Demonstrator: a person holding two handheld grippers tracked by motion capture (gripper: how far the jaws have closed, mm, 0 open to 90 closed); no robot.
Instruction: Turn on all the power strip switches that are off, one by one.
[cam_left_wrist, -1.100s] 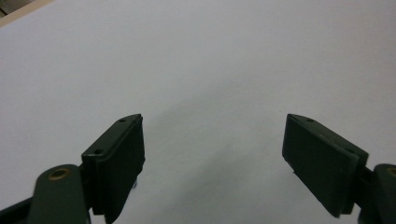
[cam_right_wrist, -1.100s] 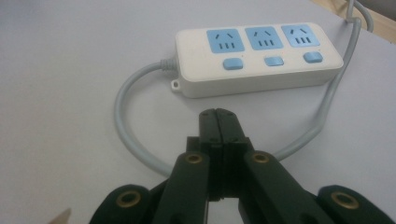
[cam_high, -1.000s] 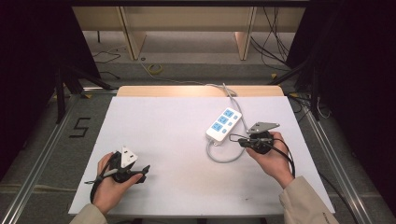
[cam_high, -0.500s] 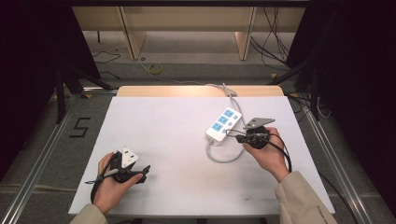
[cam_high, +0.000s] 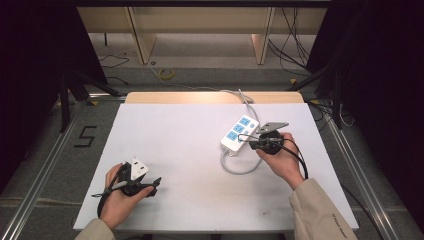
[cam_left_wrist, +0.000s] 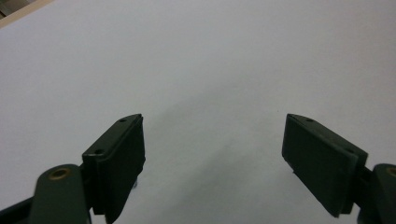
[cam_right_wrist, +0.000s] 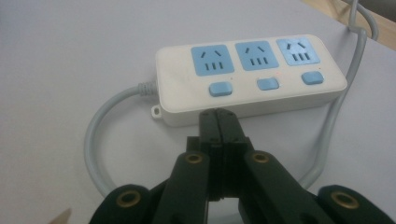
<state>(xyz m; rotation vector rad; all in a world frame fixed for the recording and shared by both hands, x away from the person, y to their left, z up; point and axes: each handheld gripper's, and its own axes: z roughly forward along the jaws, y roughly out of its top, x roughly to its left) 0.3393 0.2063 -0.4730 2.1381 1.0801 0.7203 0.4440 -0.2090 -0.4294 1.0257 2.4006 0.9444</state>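
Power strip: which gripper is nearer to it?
Right. The right gripper, jaws shut, has its tips at the power strip's near long side. The left gripper, jaws open, sits far across the table near the front left.

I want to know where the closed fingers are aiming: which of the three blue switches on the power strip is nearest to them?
The end switch beside the cable exit, directly ahead of the right gripper; the others sit farther along.
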